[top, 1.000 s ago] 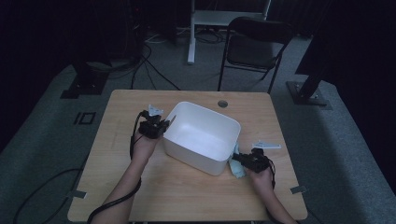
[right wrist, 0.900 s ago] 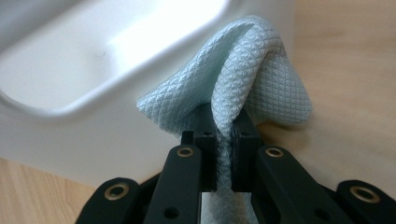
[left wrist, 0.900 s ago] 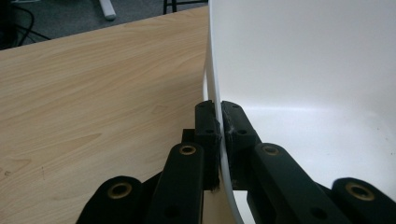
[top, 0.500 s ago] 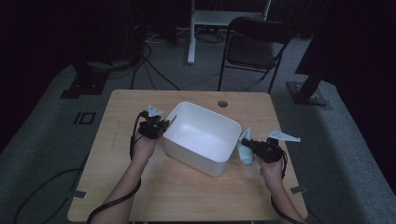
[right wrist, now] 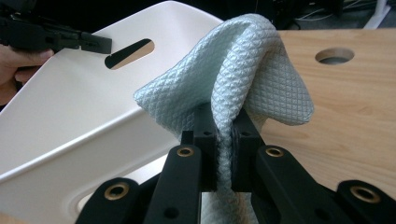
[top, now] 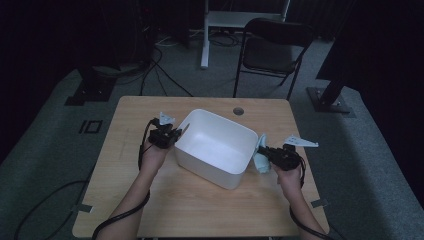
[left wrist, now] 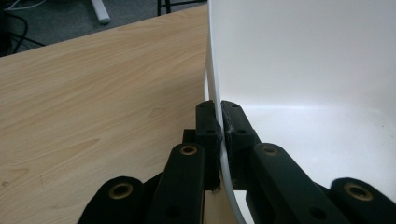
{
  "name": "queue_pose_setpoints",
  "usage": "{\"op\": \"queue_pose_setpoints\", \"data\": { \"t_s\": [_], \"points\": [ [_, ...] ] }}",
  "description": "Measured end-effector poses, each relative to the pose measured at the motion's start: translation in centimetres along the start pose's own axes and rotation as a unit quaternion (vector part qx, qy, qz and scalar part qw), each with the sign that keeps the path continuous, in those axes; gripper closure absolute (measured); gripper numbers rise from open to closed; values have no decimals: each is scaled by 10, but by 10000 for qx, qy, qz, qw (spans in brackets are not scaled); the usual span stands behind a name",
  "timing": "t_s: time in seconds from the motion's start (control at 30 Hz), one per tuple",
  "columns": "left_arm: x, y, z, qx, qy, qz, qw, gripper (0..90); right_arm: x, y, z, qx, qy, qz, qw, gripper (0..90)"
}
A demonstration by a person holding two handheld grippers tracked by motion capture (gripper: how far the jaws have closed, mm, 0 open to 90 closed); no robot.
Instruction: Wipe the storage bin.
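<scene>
Cloth about to go in the bin
Left tool (top: 170,134) clamps bin (top: 212,150) wall; right tool (top: 264,151) pinches cloth (right wrist: 243,70) beside it, which might snag the rim.

A dim lab or studio — black curtains (top: 60,30), floor cables (top: 165,75), stand bases (top: 330,97), folding chair (top: 272,50).

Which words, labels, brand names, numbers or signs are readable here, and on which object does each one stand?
None: no readable text stands on the white tub, the light blue cloth, the wooden table or the black gripper bodies.
</scene>
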State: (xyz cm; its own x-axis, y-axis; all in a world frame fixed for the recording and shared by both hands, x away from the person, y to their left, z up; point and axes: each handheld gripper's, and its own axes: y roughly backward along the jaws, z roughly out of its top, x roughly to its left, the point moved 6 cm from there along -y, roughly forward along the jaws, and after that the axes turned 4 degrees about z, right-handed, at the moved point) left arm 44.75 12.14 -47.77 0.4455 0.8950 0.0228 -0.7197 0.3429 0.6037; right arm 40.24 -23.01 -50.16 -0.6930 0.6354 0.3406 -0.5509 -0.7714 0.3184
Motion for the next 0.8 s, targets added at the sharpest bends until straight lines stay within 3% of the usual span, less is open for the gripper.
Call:
{"op": "queue_pose_setpoints", "data": {
  "t_s": [0.4,0.8],
  "points": [
    [1,-1,0,-50,-70,-66,9999,872,-17,-12,-20,236,-284,90,9993,842],
    [1,-1,-1,-60,-64,-113,9999,871,-33,-29,-52,650,-637,-31,9958,845]
  ]
}}
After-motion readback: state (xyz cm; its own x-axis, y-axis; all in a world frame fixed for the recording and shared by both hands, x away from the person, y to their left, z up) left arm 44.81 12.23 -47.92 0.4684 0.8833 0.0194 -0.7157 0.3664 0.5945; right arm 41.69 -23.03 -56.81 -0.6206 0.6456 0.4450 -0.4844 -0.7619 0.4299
